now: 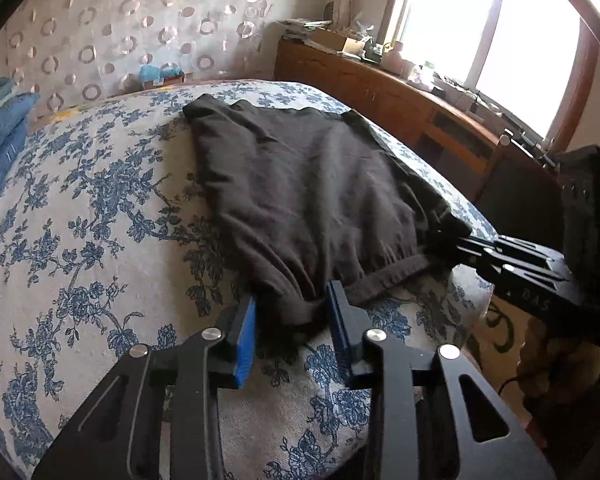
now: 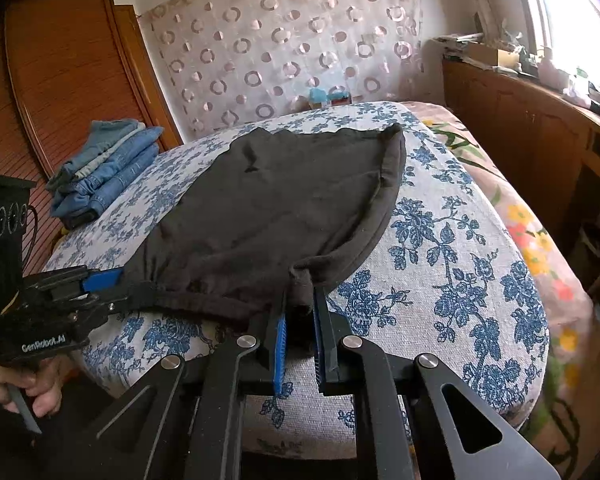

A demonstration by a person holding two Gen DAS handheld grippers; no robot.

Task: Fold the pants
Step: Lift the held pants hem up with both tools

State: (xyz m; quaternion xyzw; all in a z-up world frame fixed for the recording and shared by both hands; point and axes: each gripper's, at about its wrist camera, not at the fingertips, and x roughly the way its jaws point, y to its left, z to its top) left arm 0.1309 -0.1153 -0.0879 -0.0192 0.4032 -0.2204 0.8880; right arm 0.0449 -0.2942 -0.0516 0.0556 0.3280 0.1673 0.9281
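Pants [image 1: 300, 184] of dark brown cloth lie on the bed [image 1: 100, 208], spread over the blue floral cover with the near hem toward you. Judged from their short, wide outline, they appear already doubled at least once; at least one more fold probably remains, though the layer count cannot be read from either view.

Your left gripper [image 1: 292, 320] has its fingers around the left near corner of the hem, blue pads on each side of a bunched fold, pinching it with a moderate gap. Your right gripper [image 2: 300, 320] has its fingers drawn closer together on the right near corner, where the thick band curves back along the right edge.

Edges and clearance:
- The near hem sits just inside the rounded near edge of the bed; do not drag it toward you.
- Beyond the pants, bare cover runs to the far edge, giving room to carry the corners forward.
- To the left, a stack of folded jeans [image 2: 104, 168] lies well apart from the pants.
- To the right, the wooden cabinet [image 1: 380, 92] stands beside the bed; keep the right gripper inboard.
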